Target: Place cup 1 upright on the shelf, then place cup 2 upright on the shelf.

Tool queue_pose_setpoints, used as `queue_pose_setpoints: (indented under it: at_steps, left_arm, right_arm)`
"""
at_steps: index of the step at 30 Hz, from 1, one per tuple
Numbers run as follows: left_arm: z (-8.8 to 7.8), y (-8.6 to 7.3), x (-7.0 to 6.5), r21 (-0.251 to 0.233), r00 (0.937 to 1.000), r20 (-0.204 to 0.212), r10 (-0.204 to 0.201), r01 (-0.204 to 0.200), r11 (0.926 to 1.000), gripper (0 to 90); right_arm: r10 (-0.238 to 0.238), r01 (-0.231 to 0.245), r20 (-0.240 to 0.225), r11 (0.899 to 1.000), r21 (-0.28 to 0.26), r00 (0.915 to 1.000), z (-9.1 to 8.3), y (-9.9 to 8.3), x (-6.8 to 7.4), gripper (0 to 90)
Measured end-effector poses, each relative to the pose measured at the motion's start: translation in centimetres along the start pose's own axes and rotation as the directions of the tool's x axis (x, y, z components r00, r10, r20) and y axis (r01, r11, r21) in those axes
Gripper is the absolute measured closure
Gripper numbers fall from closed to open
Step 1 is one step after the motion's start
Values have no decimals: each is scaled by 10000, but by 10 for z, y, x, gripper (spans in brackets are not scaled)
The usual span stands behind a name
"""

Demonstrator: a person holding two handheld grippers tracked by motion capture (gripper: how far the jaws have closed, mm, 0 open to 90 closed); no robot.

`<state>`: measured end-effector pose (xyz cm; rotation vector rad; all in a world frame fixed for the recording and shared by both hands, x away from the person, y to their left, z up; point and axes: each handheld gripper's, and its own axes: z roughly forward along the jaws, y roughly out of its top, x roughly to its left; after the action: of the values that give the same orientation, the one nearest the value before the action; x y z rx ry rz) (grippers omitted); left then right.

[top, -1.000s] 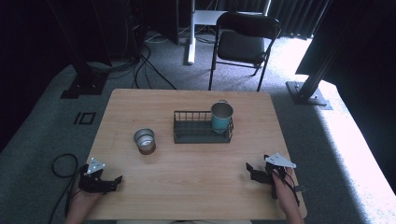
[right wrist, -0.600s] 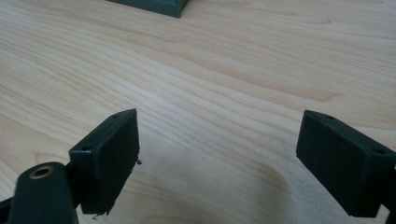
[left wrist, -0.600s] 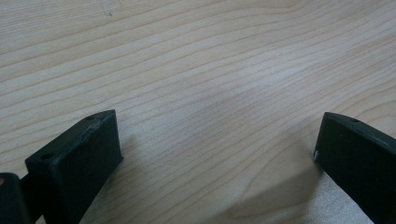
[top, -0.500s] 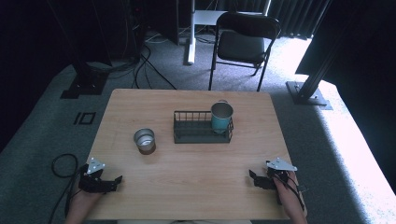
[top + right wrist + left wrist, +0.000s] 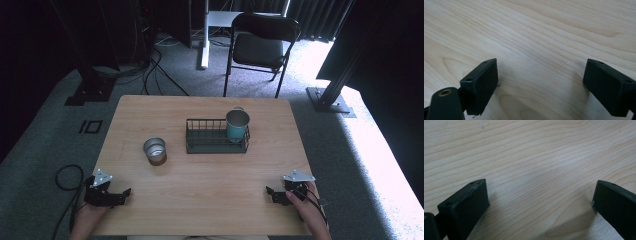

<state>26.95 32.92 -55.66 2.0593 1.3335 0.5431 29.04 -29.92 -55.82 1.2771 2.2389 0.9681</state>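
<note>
- High view: the wooden table [image 5: 200,200] carries a black wire rack [image 5: 217,136] near its middle, and a teal metal cup [image 5: 237,125] stands upright inside the rack's right end.
- High view: a small steel cup [image 5: 154,150] stands upright on the bare wood just left of the rack, apart from it.
- High view: the left gripper [image 5: 126,192] lies low at the table's near left corner, held by a hand [image 5: 86,220] that comes in from the bottom edge. It is well apart from the steel cup, which is the nearest thing to it.
- High view: the right gripper [image 5: 270,193] sits near the near right edge, with a hand [image 5: 309,210] behind it. It is well apart from the rack and the teal cup.
- High view: a black folding chair [image 5: 262,42] stands on the carpet beyond the table's far edge.
- Left gripper view: the two black jaws stand wide apart over plain wood grain, with nothing between them.
- Right gripper view: the jaws are likewise spread wide over bare wood, holding nothing, their shadows falling on the board just beneath them.
</note>
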Motion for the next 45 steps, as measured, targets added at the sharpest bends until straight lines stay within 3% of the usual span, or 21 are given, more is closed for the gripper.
queue_pose_setpoints:
  at_steps: [14, 22, 23, 26, 31, 33, 35, 45]
  left_arm:
    - [-1, -1, 2, -1, 9998, 137, 156, -156, 9999, 12]
    - [-4, 1, 0, -45, 9979, 629, 128, -125, 9999, 12]
    - [-6, 4, -4, -109, 9977, 597, 320, -314, 9994, 12]
    - [-9, 7, -7, -266, 9966, 723, 402, -383, 9989, 12]
    - [-13, 15, -18, -842, 9885, 1370, 642, -530, 9950, 12]
    - [-13, 15, -18, -842, 9885, 1370, 642, -530, 9950, 12]
    - [-10, 21, -24, -918, 9821, 1682, 843, -696, 9933, 12]
    - [0, 34, -36, -827, 9754, 1906, 1110, -967, 9919, 13]
  right_arm:
    - [-30, 30, -12, 10000, -6, 10000, -3, -3, 2, 122]
    - [-27, 27, -16, 10000, -6, 10000, -3, -3, 1, 122]
    - [-29, 29, -15, 10000, -8, 10000, -3, -3, 1, 122]
    - [-30, 30, -15, 10000, -8, 10000, -3, -3, 1, 122]
    - [-30, 30, -18, 10000, -6, 10000, -3, -3, 1, 122]
    - [-27, 27, -17, 10000, -5, 10000, -3, -3, 1, 122]
    - [-29, 29, -17, 10000, -6, 10000, -3, -3, 1, 122]
    - [-30, 30, -18, 10000, 0, 10000, -3, -3, 1, 120]
